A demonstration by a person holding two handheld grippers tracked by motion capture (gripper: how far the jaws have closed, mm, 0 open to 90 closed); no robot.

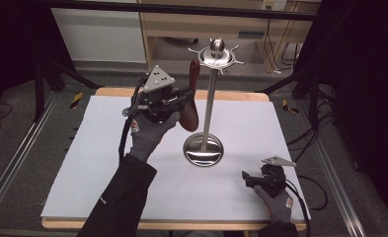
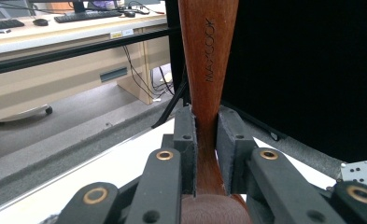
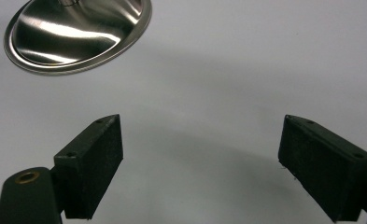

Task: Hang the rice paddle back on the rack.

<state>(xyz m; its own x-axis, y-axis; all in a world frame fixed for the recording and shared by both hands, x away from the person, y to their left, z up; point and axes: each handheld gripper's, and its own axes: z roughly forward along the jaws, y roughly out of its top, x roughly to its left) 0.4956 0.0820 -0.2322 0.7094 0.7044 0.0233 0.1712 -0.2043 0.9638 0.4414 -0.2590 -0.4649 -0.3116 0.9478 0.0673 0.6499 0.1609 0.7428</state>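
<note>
High view: a white sheet-covered table with a pale wooden edge [image 1: 107, 91] stands on grey floor, with dark curtains at either side and a wooden desk behind. A polished steel utensil stand with a round dished base and a hooked crown [image 1: 204, 149] rises upright near the table's middle. Just left of the stand's pole, the left gripper [image 1: 184, 96] is raised and clenched on a reddish-brown wooden spoon [image 1: 190, 114], held upright, its handle end close beside the crown. The right gripper [image 1: 248, 178] rests low on the sheet, right of and nearer than the stand's base.

Left gripper view: both pads press the spoon's narrow neck [image 2: 206, 140]; the handle is stamped "MAXCOOK". Desks, a keyboard and cables lie beyond.

Right gripper view: jaws spread wide, released, over bare white sheet; the stand's base [image 3: 78, 32] lies ahead to the left.
</note>
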